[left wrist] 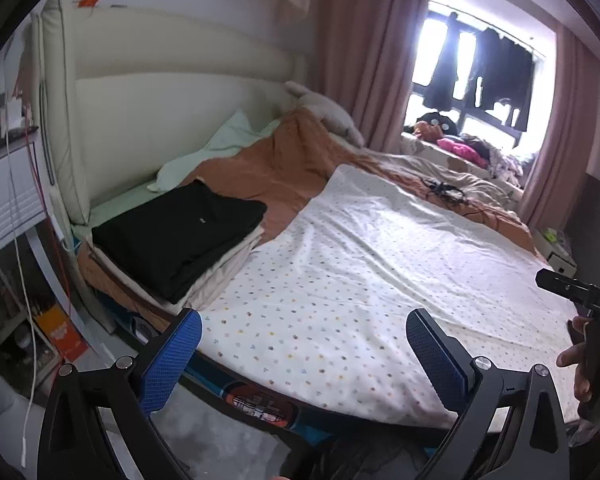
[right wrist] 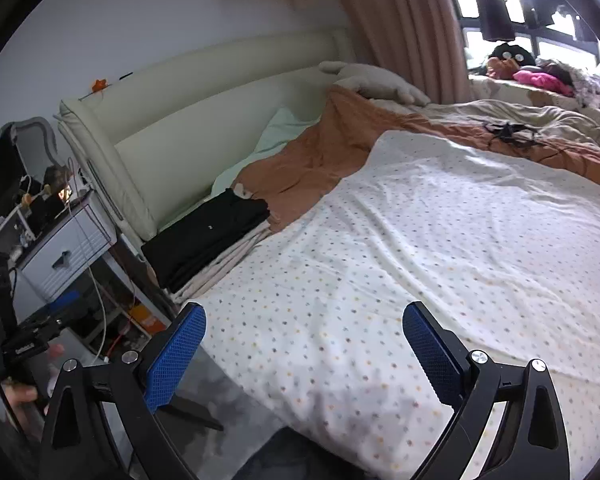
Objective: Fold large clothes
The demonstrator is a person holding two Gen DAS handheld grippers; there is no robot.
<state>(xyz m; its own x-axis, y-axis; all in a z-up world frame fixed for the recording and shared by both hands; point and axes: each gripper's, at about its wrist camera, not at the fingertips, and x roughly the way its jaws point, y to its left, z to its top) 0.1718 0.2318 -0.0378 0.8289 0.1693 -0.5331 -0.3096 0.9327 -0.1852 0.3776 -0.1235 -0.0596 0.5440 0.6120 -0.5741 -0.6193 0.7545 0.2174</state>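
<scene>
A white sheet with small coloured dots (left wrist: pixel 352 276) lies spread flat over the bed; it also fills the right wrist view (right wrist: pixel 440 240). A folded black garment (left wrist: pixel 180 236) sits on folded beige cloth at the bed's left edge, also seen in the right wrist view (right wrist: pixel 208 236). My left gripper (left wrist: pixel 304 344) is open and empty, held above the sheet's near edge. My right gripper (right wrist: pixel 304 340) is open and empty, also above the near edge. The right gripper's body shows at the right edge of the left wrist view (left wrist: pixel 572 292).
An orange blanket (left wrist: pixel 284 164) and beige duvet (left wrist: pixel 440 172) lie bunched at the far side with black cables (left wrist: pixel 444 192) on them. A cream headboard (left wrist: pixel 140 112) stands at the left. A nightstand (right wrist: pixel 64 248) with clutter is left of the bed. Clothes pile on the window sill (left wrist: pixel 464 148).
</scene>
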